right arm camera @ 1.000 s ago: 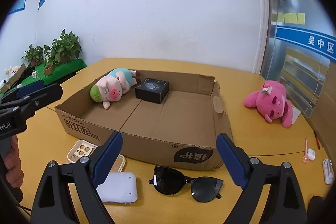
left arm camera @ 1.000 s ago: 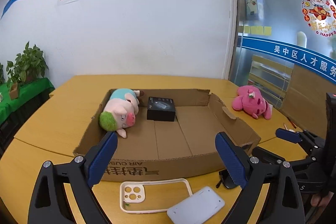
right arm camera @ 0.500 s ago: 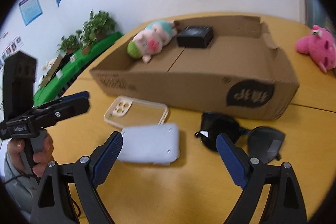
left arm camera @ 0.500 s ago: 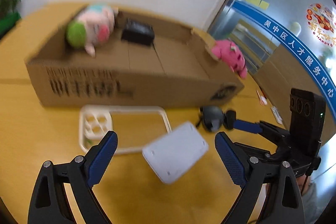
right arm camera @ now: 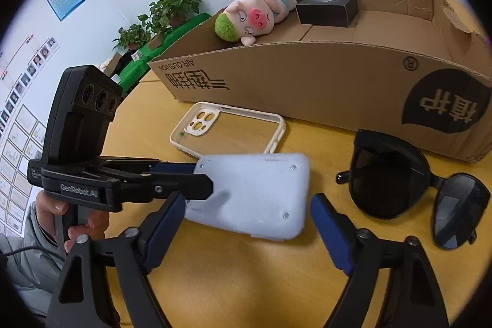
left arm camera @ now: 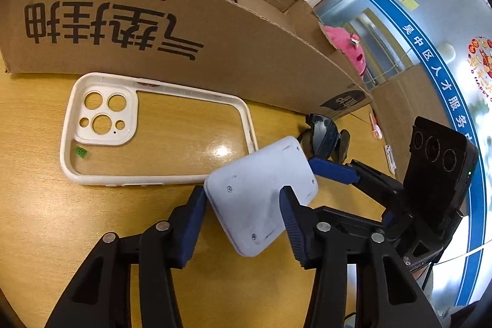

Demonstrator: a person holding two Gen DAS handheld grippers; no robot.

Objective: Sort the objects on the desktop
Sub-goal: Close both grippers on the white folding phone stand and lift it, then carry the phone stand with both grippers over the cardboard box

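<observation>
A pale white flat device point(left arm camera: 261, 192) lies on the wooden table, also in the right wrist view point(right arm camera: 255, 192). My left gripper point(left arm camera: 243, 205) is shut on one end of it, one finger point(left arm camera: 193, 217) on each side; it shows from the side in the right wrist view point(right arm camera: 184, 177). My right gripper point(right arm camera: 249, 223) is open and empty, its fingers straddling the device's near side without touching. A cream phone case point(left arm camera: 147, 128) point(right arm camera: 227, 131) lies beside the device. Black sunglasses point(right arm camera: 412, 186) lie to its right.
A low cardboard box point(right arm camera: 323, 76) point(left arm camera: 172, 29) stands behind, holding a pig plush point(right arm camera: 252, 14) and a small black box point(right arm camera: 329, 9). A pink plush point(left arm camera: 347, 48) lies beyond the box. Potted plants point(right arm camera: 160, 17) stand at the far left.
Both grippers have dropped down to the table. The left gripper has closed from wide open onto the white device. The right gripper has moved in around the device, still open.
</observation>
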